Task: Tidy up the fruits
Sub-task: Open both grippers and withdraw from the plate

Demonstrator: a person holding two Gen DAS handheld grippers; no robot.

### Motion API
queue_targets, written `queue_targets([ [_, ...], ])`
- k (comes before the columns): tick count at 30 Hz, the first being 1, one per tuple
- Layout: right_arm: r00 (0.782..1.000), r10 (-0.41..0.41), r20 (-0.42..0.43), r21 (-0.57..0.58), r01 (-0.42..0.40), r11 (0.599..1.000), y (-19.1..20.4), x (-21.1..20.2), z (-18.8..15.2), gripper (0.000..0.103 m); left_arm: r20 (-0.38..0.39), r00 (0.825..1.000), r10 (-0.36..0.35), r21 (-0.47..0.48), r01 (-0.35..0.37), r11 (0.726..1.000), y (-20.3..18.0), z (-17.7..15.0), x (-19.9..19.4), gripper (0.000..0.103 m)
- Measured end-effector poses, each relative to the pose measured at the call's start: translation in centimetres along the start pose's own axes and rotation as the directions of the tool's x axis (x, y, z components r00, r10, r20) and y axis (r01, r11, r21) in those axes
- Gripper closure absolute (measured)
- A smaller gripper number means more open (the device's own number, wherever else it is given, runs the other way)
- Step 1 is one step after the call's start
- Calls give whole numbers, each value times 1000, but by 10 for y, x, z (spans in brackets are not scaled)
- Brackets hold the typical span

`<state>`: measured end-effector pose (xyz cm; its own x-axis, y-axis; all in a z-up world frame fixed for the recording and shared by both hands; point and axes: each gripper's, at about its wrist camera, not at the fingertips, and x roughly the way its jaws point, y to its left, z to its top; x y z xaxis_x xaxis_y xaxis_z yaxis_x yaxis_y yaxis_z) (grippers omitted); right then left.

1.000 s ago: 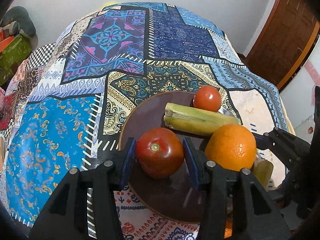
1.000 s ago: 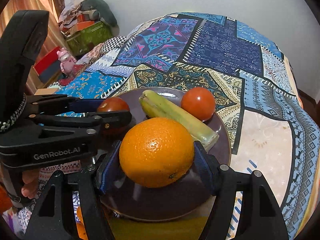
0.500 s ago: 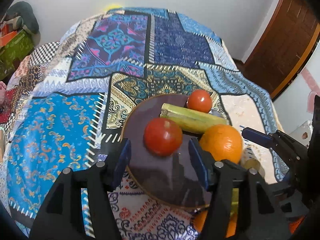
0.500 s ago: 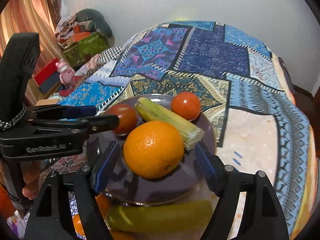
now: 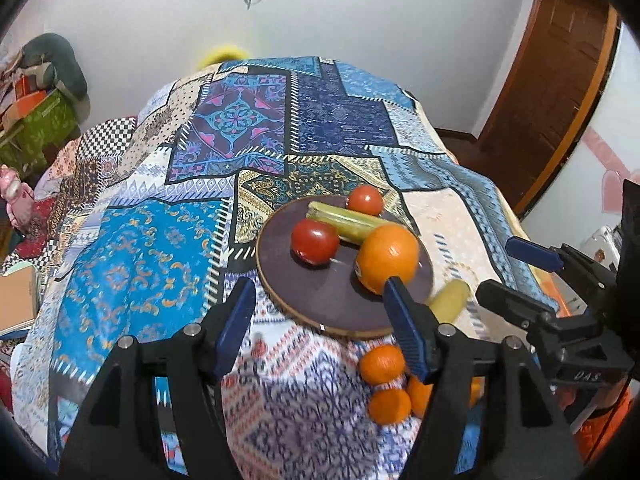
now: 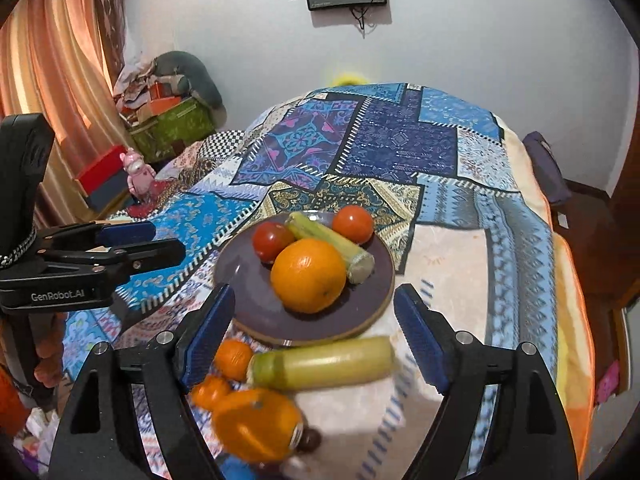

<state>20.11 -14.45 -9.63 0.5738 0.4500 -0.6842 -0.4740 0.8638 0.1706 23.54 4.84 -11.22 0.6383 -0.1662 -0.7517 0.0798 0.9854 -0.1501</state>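
— So where are we with the fruit?
— Both tomatoes, the orange (image 6: 308, 275) and a green stalk sit on the plate (image 6: 376, 304). Left gripper (image 5: 320, 326) and right gripper (image 6: 310, 334) are opening, nothing between them.
— Next?
— Probably the small oranges (image 5: 382, 364) on the bed, below the plate.

Orange orange (image 6: 308, 275), dark-purple plate (image 6: 256, 312)

Both wrist views angled down, sharing the plate (image 5: 280, 300), perhaps closely.

Bright even room light, fisheye-bent edges, dark corners, motion-blurred foreground
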Motion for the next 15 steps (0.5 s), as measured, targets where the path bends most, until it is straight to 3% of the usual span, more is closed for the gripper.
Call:
queue_targets([
  [7, 999, 15, -50, 30, -14, 999, 3, -6, -34, 23, -37, 999, -7, 22, 7, 1000, -11, -37, -13, 33],
  [15, 983, 79, -165, 67, -68, 995, 11, 18, -67, 23, -117, 993, -12, 14, 13, 1000, -10, -78, -2, 33],
])
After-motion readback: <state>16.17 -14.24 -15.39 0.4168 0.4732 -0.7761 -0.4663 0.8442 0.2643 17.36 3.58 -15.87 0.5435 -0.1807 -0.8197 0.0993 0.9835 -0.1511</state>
